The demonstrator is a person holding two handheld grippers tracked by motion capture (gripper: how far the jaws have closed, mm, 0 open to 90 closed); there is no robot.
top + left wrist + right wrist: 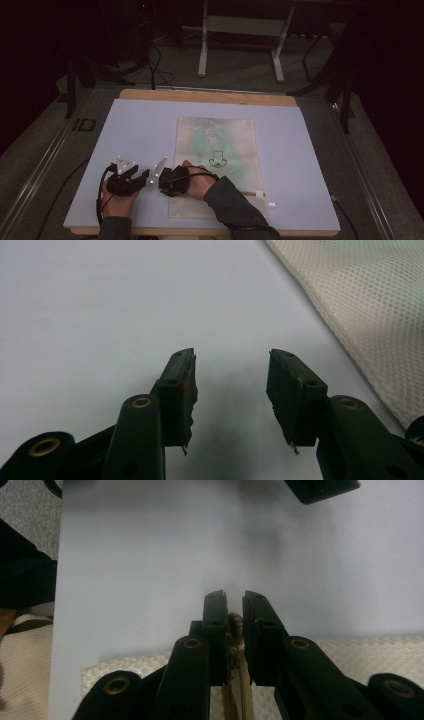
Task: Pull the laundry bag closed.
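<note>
Left gripper (131, 176) sits near the worktop's (300, 165) front-left corner, resting on the pale surface, held by the person's left hand (117, 200). In the left gripper view its fingers (182, 385) are spread apart, released, bare worktop between them; the mesh bag's edge (370, 305) runs just beside them on that view's right, not touching.

Right gripper (172, 181) is just beside the left one, at the bag's front-left edge, right hand (200, 184) and grey sleeve (235, 205) coming in from the front edge. In the right gripper view the fingers (216, 625) are clenched on the tan zipper pull (235, 622), zipper tape (235, 680) running back between them.

Mesh bag (220, 165) lies flat, centre of the worktop toward the front edge, cream mesh with something green (200, 145) and a dark printed mark (216, 159) showing through. Small white tag (271, 204) lies on the worktop just off the bag's front-right corner.
</note>
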